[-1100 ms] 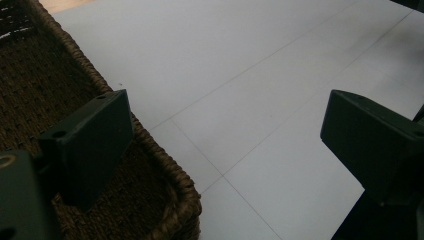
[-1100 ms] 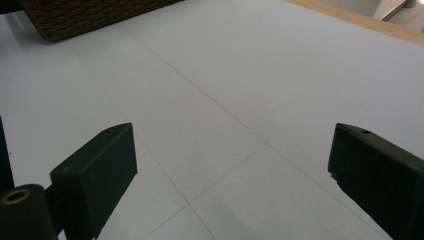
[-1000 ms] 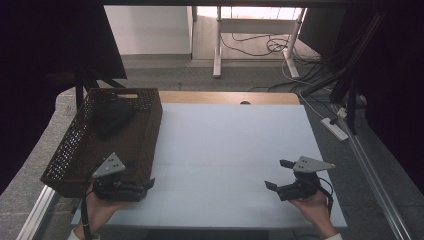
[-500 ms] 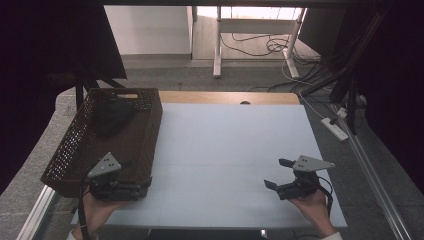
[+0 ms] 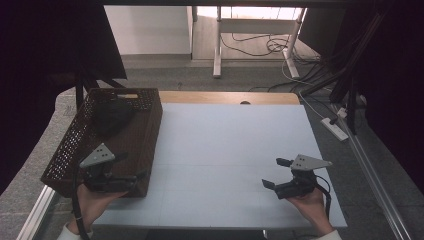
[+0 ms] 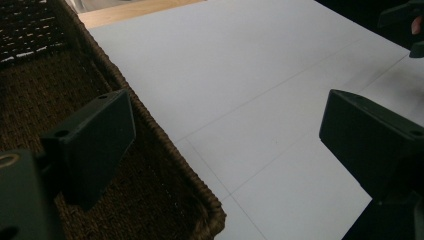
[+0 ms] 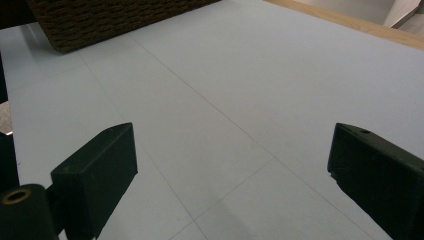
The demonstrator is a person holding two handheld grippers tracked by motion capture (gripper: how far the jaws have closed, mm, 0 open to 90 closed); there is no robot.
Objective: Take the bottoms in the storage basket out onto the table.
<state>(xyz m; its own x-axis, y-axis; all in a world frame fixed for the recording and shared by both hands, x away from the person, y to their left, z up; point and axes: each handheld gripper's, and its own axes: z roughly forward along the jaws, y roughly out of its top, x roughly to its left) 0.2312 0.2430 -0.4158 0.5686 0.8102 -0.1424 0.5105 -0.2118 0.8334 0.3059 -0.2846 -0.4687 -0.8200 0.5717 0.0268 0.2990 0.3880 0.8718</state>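
A dark brown woven basket (image 5: 145, 125) stands along the left side of the white table mat (image 5: 230, 140), with a dark, rounded object (image 5: 112, 114) lying in its far half. My left gripper (image 5: 131, 166) hovers open at the basket's near right corner. In the left gripper view this gripper (image 6: 227, 135) has one jaw over the basket's inside (image 6: 30, 100) and the other over the mat. My right gripper (image 5: 274, 172) is held open, with nothing in it, low over the mat near its front right corner. In the right gripper view its jaws (image 7: 232, 165) stand wide apart and face the basket (image 7: 110, 20).
A wooden table edge (image 5: 225, 96) shows beyond the mat. A white power strip (image 5: 335, 127) and cables lie on the floor to the right. Dark panels stand at both sides. The other hand's gripper (image 6: 405, 20) shows at the top right of the left gripper view.
My left gripper has shifted left and a little away from the person, from the mat's front edge to over the basket's near corner. The right gripper has barely moved.
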